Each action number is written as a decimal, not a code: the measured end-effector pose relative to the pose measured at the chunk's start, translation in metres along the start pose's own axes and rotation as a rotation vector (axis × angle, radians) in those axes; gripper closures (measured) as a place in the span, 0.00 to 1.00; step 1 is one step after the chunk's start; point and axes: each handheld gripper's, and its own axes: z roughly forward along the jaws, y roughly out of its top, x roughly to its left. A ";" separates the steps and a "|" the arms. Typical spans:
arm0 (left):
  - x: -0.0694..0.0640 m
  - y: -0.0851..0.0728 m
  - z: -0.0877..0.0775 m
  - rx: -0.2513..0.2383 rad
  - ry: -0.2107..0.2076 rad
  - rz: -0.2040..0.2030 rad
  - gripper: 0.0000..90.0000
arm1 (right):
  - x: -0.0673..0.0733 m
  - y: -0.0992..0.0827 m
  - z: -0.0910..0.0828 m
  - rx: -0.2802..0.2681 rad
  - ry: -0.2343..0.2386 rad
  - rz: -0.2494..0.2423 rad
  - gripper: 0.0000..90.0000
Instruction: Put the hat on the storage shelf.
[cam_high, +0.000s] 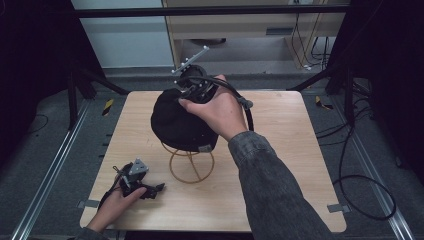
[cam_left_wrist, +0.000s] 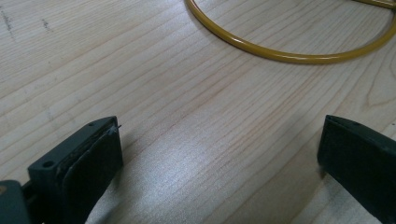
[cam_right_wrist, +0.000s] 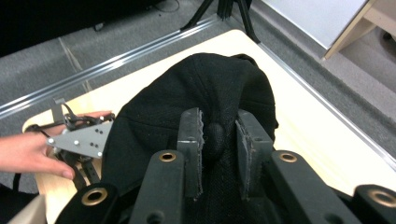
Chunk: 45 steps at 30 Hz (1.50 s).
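On the wire stand (cam_high: 191, 162) near the middle of the tabletop (cam_high: 280, 170) sits a black cap (cam_high: 180, 122), draped over the stand's upper part so that its gold ring base shows below the brim edge. Right claw (cam_right_wrist: 219, 144) is at the crown: in the right gripper view its two jaws stand close together with a fold of the cap's fabric, apparently the top button, pinched between the pads. From the high view the right hand (cam_high: 217, 110) reaches over the cap from the person's side, with the claw's body on the far upper side of the crown. Left claw (cam_left_wrist: 215, 158) rests low on the tabletop at the near left, jaws wide apart with bare wood between them, the gold ring just ahead of it. Step in hand, as judged: grasp on the crown made, cap not yet off the stand. Next move probably calls for a straight lift so the cap clears the wire top without tipping the stand; the grip is a small pinch of cloth and could slip. Whether the wire catches inside the cap cannot be told, as the cap hides it.
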 end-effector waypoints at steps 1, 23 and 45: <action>0.000 0.000 0.000 0.000 0.000 0.000 0.00 | 0.000 -0.001 0.001 0.005 0.000 0.001 0.82; 0.000 0.000 0.000 0.000 0.000 0.000 0.00 | -0.004 -0.006 0.004 0.026 -0.016 0.005 0.81; 0.000 0.000 0.000 0.000 0.000 0.000 0.00 | -0.003 -0.018 -0.013 -0.017 -0.010 0.013 0.80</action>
